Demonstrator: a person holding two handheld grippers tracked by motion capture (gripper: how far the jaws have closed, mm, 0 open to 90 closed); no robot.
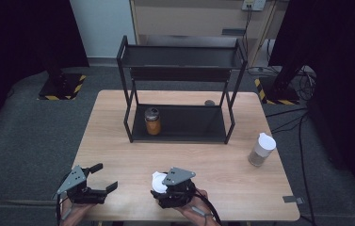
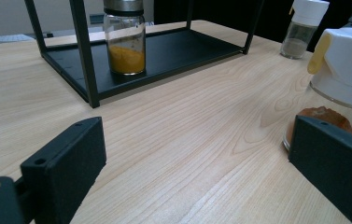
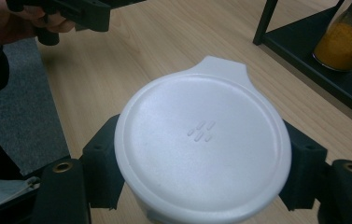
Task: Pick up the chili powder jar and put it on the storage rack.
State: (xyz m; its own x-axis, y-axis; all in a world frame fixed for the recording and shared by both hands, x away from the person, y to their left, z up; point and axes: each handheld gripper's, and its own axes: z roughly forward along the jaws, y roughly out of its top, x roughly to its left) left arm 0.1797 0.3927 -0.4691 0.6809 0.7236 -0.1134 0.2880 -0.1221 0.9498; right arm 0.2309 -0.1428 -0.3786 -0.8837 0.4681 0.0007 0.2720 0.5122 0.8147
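**Right tongs clamp the white-capped jar**

Right tongs (image 3: 201, 172) grip the white-lidded jar (image 3: 201, 149) at the counter's (image 1: 118, 141) near edge — jaws pressed on both sides. Left tongs (image 1: 100, 178) spread wide, empty — hovering just beside it.

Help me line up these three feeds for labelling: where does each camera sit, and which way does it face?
High view: above the person's side, looking forward and down at the table and rack; forearms and both grippers show.
Left gripper view: low over the tabletop, facing the rack; its open black jaws show.
Right gripper view: looks down on the white-lidded jar between its jaws.
Shared: the orange jar shows in both gripper views.
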